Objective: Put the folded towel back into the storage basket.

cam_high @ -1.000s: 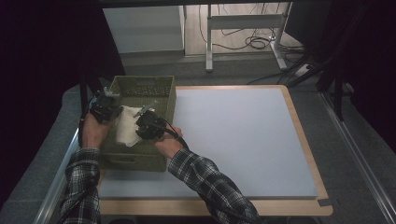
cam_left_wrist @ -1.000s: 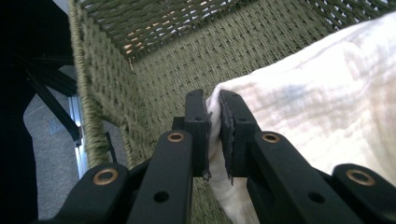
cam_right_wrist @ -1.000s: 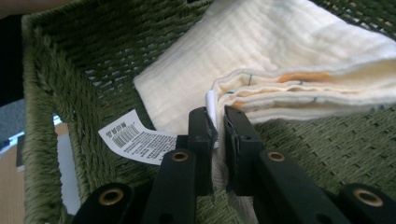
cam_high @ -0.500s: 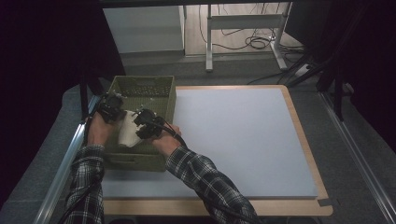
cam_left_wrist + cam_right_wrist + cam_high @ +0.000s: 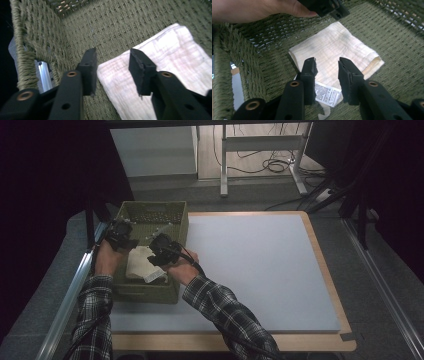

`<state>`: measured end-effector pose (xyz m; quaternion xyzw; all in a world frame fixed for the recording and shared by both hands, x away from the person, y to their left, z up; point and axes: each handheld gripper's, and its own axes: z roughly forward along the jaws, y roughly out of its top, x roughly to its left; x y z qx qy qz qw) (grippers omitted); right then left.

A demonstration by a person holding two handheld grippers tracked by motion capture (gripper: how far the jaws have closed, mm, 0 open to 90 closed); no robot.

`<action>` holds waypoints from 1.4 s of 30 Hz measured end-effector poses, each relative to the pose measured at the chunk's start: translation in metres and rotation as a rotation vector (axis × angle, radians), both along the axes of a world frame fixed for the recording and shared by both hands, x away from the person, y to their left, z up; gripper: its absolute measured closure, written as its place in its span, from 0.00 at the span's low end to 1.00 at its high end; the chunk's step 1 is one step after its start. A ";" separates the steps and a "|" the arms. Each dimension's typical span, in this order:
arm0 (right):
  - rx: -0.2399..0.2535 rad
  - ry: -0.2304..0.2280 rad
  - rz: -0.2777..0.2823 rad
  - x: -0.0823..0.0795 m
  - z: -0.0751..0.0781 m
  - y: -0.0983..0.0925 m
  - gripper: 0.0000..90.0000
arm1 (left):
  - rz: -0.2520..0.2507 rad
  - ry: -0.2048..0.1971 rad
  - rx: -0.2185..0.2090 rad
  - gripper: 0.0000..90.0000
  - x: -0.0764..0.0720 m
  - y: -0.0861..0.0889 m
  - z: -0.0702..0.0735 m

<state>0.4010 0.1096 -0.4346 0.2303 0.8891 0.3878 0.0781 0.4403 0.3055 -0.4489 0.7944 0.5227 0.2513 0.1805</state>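
Observation:
A folded cream cloth (image 5: 138, 264) lies on the floor of an olive woven basket (image 5: 150, 292) at the table's left. The cloth (image 5: 337, 50) has a white care label (image 5: 327, 93) at its near edge. My left gripper (image 5: 121, 231) hovers over the basket's left side, jaws open, above the cloth's corner (image 5: 117, 72). My right gripper (image 5: 159, 251) hangs above the cloth inside the basket, jaws open and empty, as the right gripper view (image 5: 327, 67) shows. The other hand (image 5: 252, 10) and its gripper appear at the top of that view.
The basket stands on a pale blue mat (image 5: 260, 265) on a wooden-edged table (image 5: 330, 270). A metal rail (image 5: 70, 295) runs along the left side. Table legs and cables (image 5: 270, 165) lie on the floor beyond.
Both hands have shifted slightly away from the person over the basket. The cloth stays lying on the basket floor.

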 end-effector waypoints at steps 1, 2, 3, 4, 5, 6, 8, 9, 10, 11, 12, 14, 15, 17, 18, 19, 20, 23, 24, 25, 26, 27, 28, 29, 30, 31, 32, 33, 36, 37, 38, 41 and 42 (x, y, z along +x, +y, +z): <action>0.003 -0.006 -0.001 0.000 0.001 -0.002 0.70 | 0.003 -0.006 -0.008 0.60 -0.001 0.000 0.001; 0.007 -0.014 0.001 0.000 0.001 -0.003 0.68 | 0.006 -0.012 -0.017 0.58 -0.003 0.001 0.002; 0.012 -0.024 0.002 0.000 0.002 -0.005 0.65 | 0.010 -0.017 -0.030 0.55 -0.004 0.001 0.003; 0.017 -0.034 0.004 0.000 0.002 -0.007 0.63 | 0.012 -0.022 -0.043 0.54 -0.005 0.001 0.004; 0.022 -0.042 0.004 0.000 0.002 -0.009 0.61 | 0.015 -0.022 -0.063 0.52 -0.007 0.002 0.004; 0.027 -0.048 0.004 0.000 0.002 -0.010 0.58 | 0.018 -0.020 -0.076 0.49 -0.007 0.002 0.004; 0.032 -0.058 0.006 0.000 0.002 -0.013 0.53 | 0.026 -0.024 -0.094 0.44 -0.010 0.002 0.004; 0.034 -0.067 0.007 -0.001 0.002 -0.015 0.51 | 0.029 -0.026 -0.099 0.43 -0.010 0.002 0.004; 0.035 -0.072 0.010 -0.001 0.002 -0.017 0.49 | 0.033 -0.028 -0.109 0.41 -0.012 0.003 0.004; 0.036 -0.079 0.012 -0.002 0.003 -0.019 0.47 | 0.039 -0.032 -0.120 0.40 -0.013 0.003 0.005; 0.042 -0.087 0.014 -0.002 0.003 -0.021 0.45 | 0.044 -0.041 -0.136 0.37 -0.014 0.004 0.005; 0.054 -0.093 0.019 -0.003 0.003 -0.025 0.41 | 0.049 -0.049 -0.162 0.32 -0.016 0.004 0.006; 0.060 -0.095 0.023 -0.003 0.004 -0.028 0.39 | 0.052 -0.055 -0.173 0.30 -0.018 0.004 0.006; 0.068 -0.096 0.027 -0.004 0.005 -0.032 0.36 | 0.050 -0.061 -0.187 0.25 -0.020 0.004 0.007; 0.071 -0.096 0.028 -0.004 0.005 -0.035 0.34 | 0.052 -0.064 -0.198 0.23 -0.022 0.004 0.008; 0.077 -0.095 0.029 -0.005 0.006 -0.038 0.32 | 0.052 -0.067 -0.205 0.21 -0.023 0.003 0.008; 0.080 -0.094 0.028 -0.005 0.006 -0.040 0.32 | 0.052 -0.071 -0.214 0.20 -0.025 0.003 0.009; 0.094 -0.094 0.022 -0.006 0.007 -0.047 0.29 | 0.051 -0.087 -0.252 0.14 -0.030 0.002 0.011; 0.095 -0.093 0.022 -0.006 0.007 -0.050 0.28 | 0.043 -0.094 -0.270 0.12 -0.033 0.002 0.013; 0.099 -0.095 0.022 -0.007 0.007 -0.054 0.26 | 0.037 -0.098 -0.283 0.10 -0.034 0.001 0.014; 0.101 -0.094 0.021 -0.007 0.007 -0.056 0.26 | 0.028 -0.102 -0.296 0.09 -0.036 0.001 0.015; 0.102 -0.095 0.021 -0.008 0.007 -0.059 0.25 | 0.022 -0.105 -0.310 0.08 -0.039 0.000 0.016; 0.105 -0.092 0.018 -0.009 0.006 -0.063 0.24 | 0.014 -0.108 -0.315 0.07 -0.041 -0.001 0.017; 0.107 -0.089 0.020 -0.009 0.006 -0.065 0.23 | 0.014 -0.108 -0.315 0.05 -0.041 -0.001 0.017; 0.110 -0.087 0.018 -0.009 0.006 -0.069 0.22 | 0.003 -0.113 -0.320 0.04 -0.045 -0.003 0.018; 0.110 -0.087 0.018 -0.009 0.006 -0.069 0.22 | 0.003 -0.113 -0.320 0.04 -0.045 -0.003 0.018; 0.117 -0.083 0.017 -0.009 0.006 -0.075 0.20 | -0.013 -0.123 -0.325 0.04 -0.050 -0.006 0.020; 0.121 -0.080 0.016 -0.010 0.006 -0.078 0.20 | -0.022 -0.126 -0.322 0.04 -0.052 -0.008 0.021; 0.133 -0.077 0.017 -0.012 0.007 -0.088 0.19 | -0.043 -0.143 -0.323 0.03 -0.059 -0.015 0.023; 0.134 -0.078 0.018 -0.012 0.007 -0.091 0.18 | -0.043 -0.143 -0.323 0.03 -0.059 -0.015 0.023; 0.136 -0.079 0.019 -0.013 0.007 -0.094 0.18 | -0.058 -0.152 -0.337 0.03 -0.063 -0.019 0.024; 0.142 -0.080 0.018 -0.015 0.008 -0.103 0.17 | -0.074 -0.164 -0.359 0.02 -0.069 -0.026 0.026; 0.143 -0.081 0.018 -0.016 0.008 -0.106 0.16 | -0.081 -0.168 -0.366 0.02 -0.071 -0.028 0.026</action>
